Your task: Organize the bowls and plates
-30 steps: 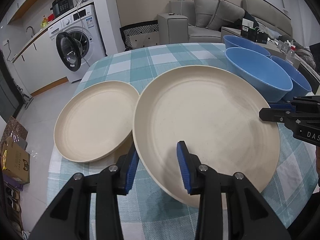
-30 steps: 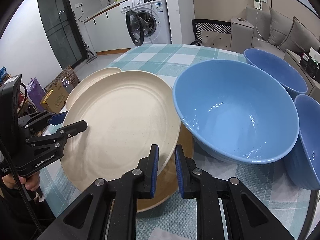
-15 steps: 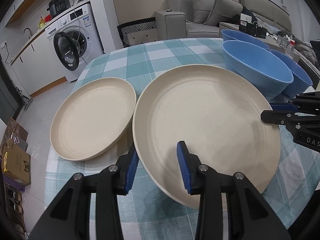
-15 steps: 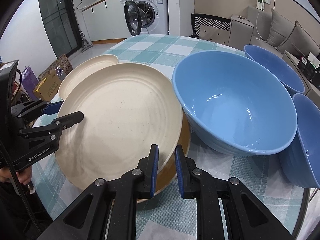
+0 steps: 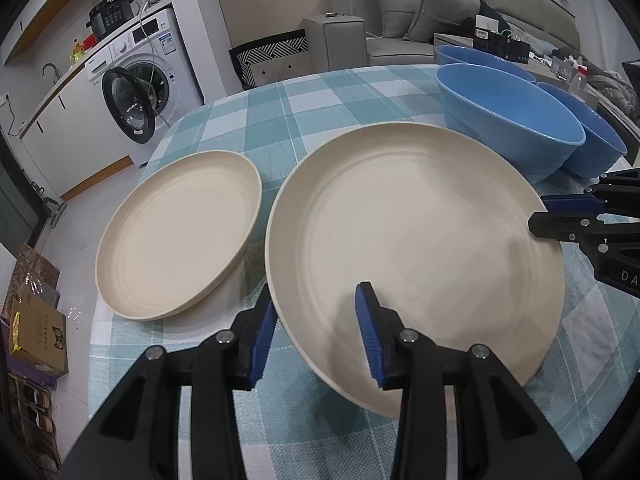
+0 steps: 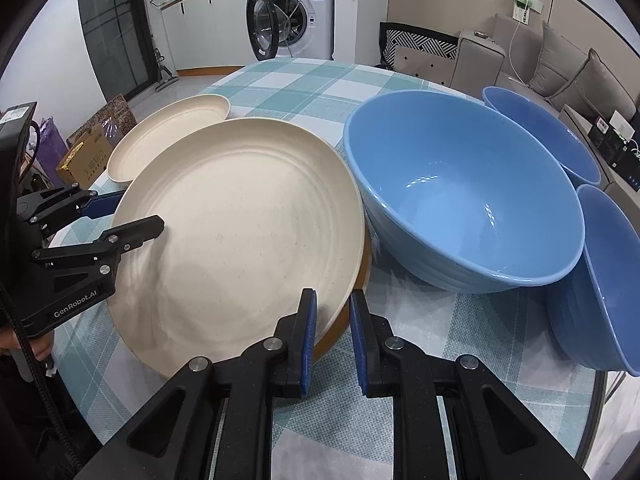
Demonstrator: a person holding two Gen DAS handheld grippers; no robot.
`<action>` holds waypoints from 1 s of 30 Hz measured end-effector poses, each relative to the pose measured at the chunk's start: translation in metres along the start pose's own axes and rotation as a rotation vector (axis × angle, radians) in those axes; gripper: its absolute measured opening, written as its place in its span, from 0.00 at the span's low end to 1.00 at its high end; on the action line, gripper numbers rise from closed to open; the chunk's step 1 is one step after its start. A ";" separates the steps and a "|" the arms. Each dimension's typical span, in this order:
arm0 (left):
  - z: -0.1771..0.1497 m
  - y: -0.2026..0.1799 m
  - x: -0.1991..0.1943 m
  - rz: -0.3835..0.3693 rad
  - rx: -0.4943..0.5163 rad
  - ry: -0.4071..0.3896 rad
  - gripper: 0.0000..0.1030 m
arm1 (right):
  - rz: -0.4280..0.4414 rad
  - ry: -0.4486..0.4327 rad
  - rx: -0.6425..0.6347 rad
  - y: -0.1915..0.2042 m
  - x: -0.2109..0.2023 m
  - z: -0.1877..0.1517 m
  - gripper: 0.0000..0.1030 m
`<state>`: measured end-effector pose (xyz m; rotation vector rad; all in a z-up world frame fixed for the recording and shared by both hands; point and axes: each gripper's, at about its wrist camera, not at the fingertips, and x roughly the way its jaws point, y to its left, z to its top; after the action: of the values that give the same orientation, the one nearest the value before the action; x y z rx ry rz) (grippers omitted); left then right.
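Cream and blue tableware is spread over a tabletop [image 5: 340, 92] covered by a teal checked cloth. Three blue bowls are clustered on the right: a large blue bowl [image 6: 464, 196] lies nearest the large cream plate [image 5: 416, 248], and its rim crowds the plate's right edge; a far bowl [image 6: 548, 136] is seen behind it and a side bowl [image 6: 608, 280] just beside it. All three bowls are seen empty. A smaller cream plate [image 5: 180, 232], also empty, lies flat just left of the large one, near the tabletop's edge. A washing machine [image 5: 136, 80] with its door open and a grey sofa [image 5: 440, 4] are seen beyond.

The large cream plate is held tilted above the cloth, with nothing on it. Its left rim is straddled by the left gripper [image 5: 316, 332], whose jaws have just been opening slightly, one blue pad over the plate and one outside it; whether the pads press on it cannot be told. Its right rim is clamped by the right gripper [image 6: 332, 332], the jaws nearly closed on the edge.
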<state>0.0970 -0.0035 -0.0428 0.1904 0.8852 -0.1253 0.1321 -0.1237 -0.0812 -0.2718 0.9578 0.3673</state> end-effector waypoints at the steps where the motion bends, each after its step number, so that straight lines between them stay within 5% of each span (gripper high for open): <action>1: 0.000 -0.002 0.000 -0.007 0.008 0.001 0.39 | -0.007 0.002 -0.004 0.000 0.000 -0.001 0.20; 15: -0.004 -0.018 0.006 0.058 0.105 0.009 0.48 | 0.012 -0.012 -0.024 0.002 -0.003 -0.003 0.27; 21: -0.002 -0.016 0.003 0.015 0.097 0.009 0.56 | 0.013 -0.015 -0.023 0.002 -0.005 -0.002 0.32; 28: 0.002 -0.004 -0.011 -0.048 0.037 -0.026 0.59 | 0.051 -0.060 -0.018 0.003 -0.016 0.001 0.64; 30: 0.004 -0.001 -0.015 -0.066 0.020 -0.039 0.68 | 0.072 -0.078 -0.012 0.004 -0.019 0.002 0.75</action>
<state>0.0903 -0.0049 -0.0293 0.1766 0.8523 -0.1989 0.1221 -0.1230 -0.0642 -0.2326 0.8903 0.4466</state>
